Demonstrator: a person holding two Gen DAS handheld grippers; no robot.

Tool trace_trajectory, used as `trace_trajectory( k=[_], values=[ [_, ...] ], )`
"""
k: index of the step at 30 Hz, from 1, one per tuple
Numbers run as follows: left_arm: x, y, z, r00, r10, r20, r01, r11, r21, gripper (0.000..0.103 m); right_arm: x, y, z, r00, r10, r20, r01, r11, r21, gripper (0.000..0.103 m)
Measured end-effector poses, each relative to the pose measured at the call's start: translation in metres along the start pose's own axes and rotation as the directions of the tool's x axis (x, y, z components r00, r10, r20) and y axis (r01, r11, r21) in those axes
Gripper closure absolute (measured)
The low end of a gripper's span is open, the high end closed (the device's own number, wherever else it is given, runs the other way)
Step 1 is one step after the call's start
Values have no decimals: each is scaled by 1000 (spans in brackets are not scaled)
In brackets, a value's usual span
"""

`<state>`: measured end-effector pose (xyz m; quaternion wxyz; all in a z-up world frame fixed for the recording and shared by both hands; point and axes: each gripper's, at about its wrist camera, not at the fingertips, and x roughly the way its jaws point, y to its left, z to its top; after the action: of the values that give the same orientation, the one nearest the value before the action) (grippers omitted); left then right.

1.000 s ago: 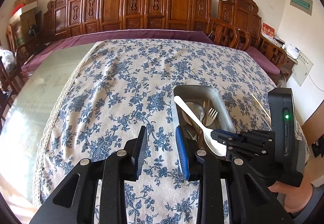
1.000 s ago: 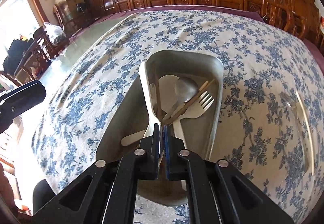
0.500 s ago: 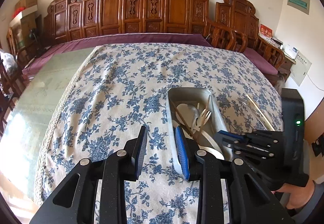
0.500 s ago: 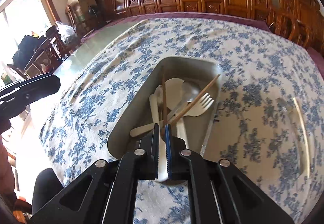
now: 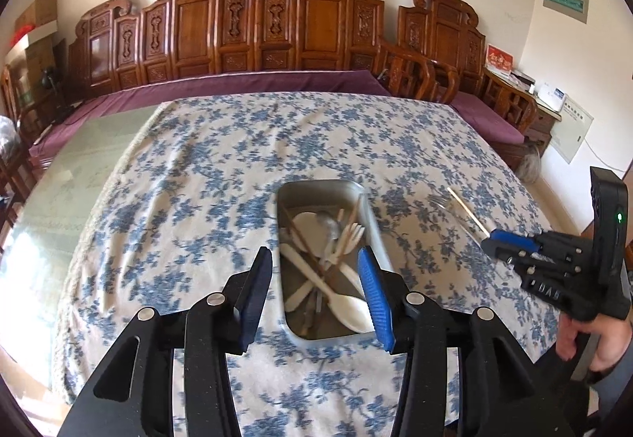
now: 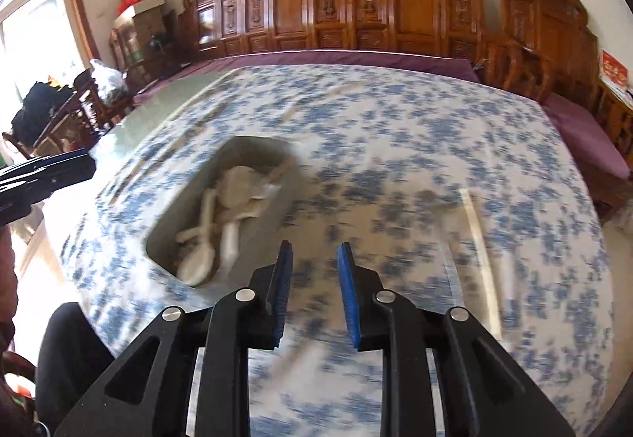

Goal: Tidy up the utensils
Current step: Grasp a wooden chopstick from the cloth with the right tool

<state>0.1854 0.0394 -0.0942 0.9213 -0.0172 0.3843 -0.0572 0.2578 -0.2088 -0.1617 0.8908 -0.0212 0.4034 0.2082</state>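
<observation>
Resting on the floral tablecloth (image 5: 190, 199), one metal tray (image 5: 320, 188) holds several pale utensils (image 5: 344, 308); one chopstick (image 5: 469, 213) lies beside it. Both left gripper (image 5: 316, 288) and right gripper (image 6: 314, 288), just opening, are seen parted, empty.

A: What is smeared in the right wrist view?
B: The grey metal tray (image 6: 253, 148) and the pale utensils heaped in it (image 6: 221, 215) are blurred; single pieces cannot be told.
A: And cut off?
B: The hand gripping the right gripper's handle (image 5: 593, 342) is cropped at the left wrist view's edge.
</observation>
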Motion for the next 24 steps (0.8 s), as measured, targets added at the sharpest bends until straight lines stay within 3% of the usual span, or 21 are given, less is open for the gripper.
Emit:
trace_trajectory(
  k=[8,14,20,24],
  values=[
    [37,-36,12,998,-39,-45,40,999,31,58,15,-79,-1,996,-81,-41,82,996,18,77],
    [59,-51,12,996,-51,-76,54,998,35,58,56,-121,-10,985,-120,-123,124,992,28,77],
    [72,-70,7,992,-58,-108,65,996,58,58,82,-133,-19,975,-123,-186,127,992,9,77],
    [79,-84,5,990,-68,-123,77,994,72,58,88,-133,-27,959,-173,-223,167,985,-46,89]
  ],
)
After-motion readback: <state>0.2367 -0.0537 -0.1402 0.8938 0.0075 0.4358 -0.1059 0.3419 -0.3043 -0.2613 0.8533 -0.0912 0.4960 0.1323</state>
